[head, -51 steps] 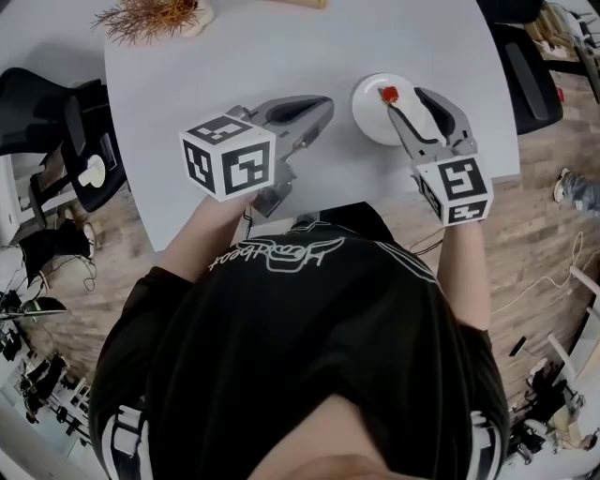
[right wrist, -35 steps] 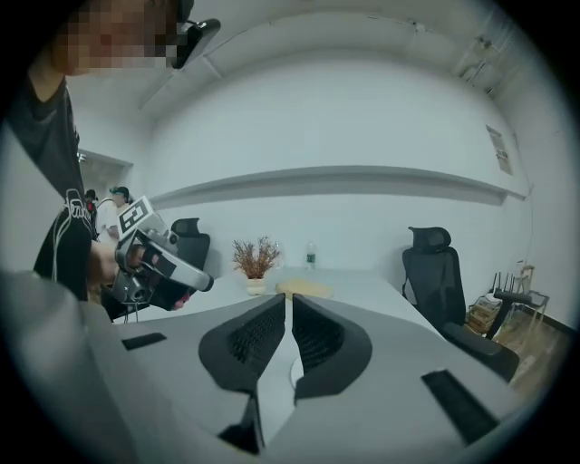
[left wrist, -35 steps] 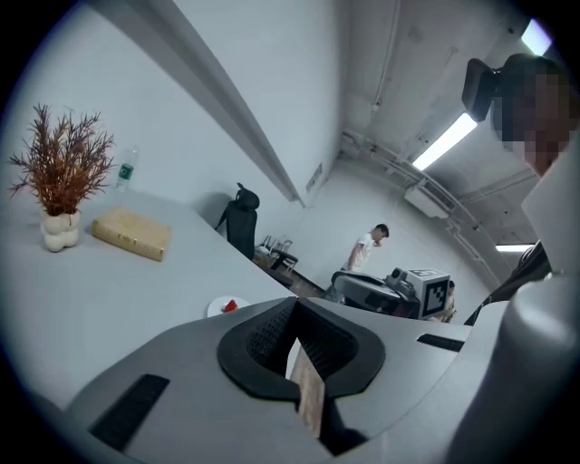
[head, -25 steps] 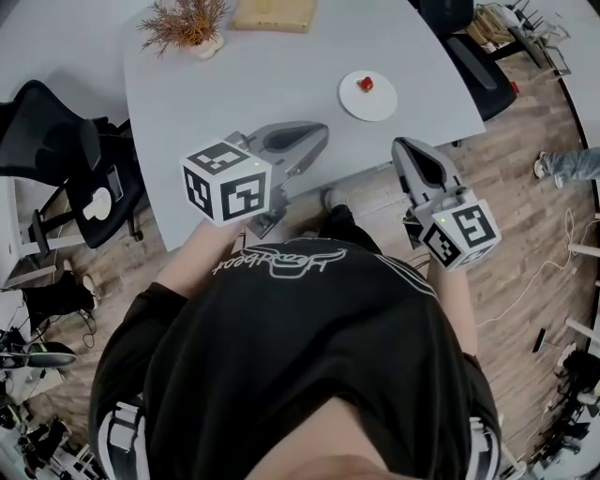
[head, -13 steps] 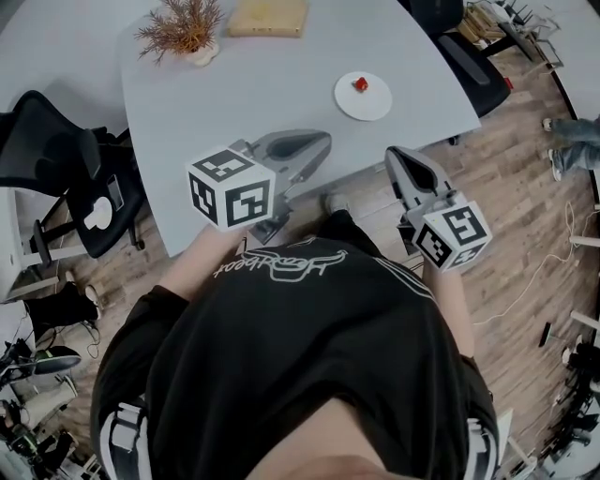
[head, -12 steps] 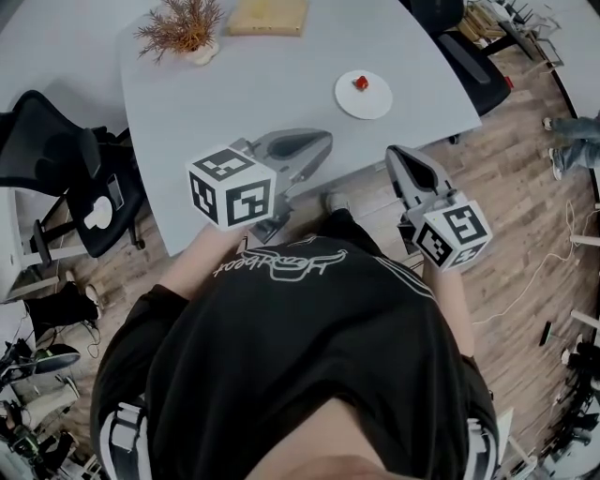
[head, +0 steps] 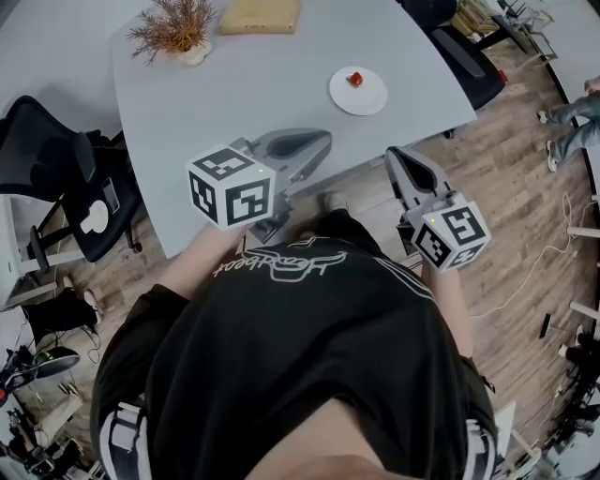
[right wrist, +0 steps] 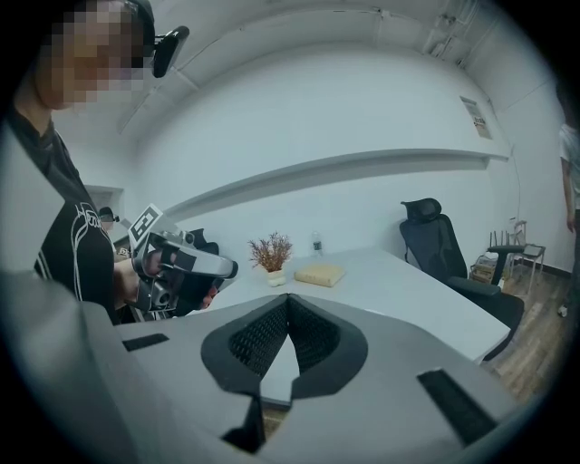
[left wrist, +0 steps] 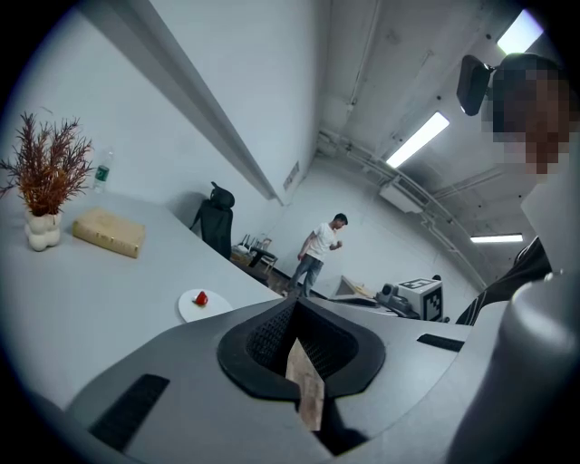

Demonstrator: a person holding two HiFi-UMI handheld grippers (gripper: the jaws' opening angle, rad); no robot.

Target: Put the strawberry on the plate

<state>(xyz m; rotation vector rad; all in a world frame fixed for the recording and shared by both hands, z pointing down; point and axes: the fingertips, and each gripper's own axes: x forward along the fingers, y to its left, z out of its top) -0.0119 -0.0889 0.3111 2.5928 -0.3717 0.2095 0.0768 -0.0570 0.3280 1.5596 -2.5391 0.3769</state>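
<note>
- Evidently the goal is met: the strawberry [head: 354, 79] sits on the plate [head: 366, 97], toward the rim farther from the person, with nothing else touching it.
- The plate lies on the grey table [head: 234, 84] near its right edge, well apart from both grippers, so the fruit rests there on its own weight.
- The left gripper [head: 322, 141] hangs over the table's near edge. Its own view shows the jaws meeting at the tips with nothing between them, only floor showing through the gap behind.
- The right gripper [head: 395, 156] is held off the table, above the wooden floor and close to the person's torso. Its jaws are pressed together and empty, which fits a tool that has nothing left to carry.
- Both grippers point roughly toward the plate but sit close to the body, a resting posture rather than a reach, I judge.
- A dried plant in a white vase [head: 173, 28] and a pale wooden block [head: 260, 14] stand at the table's far side, clear of the plate and playing no part.
- No further move seems called for, since the fruit looks settled, not near tipping off the rim.
</note>
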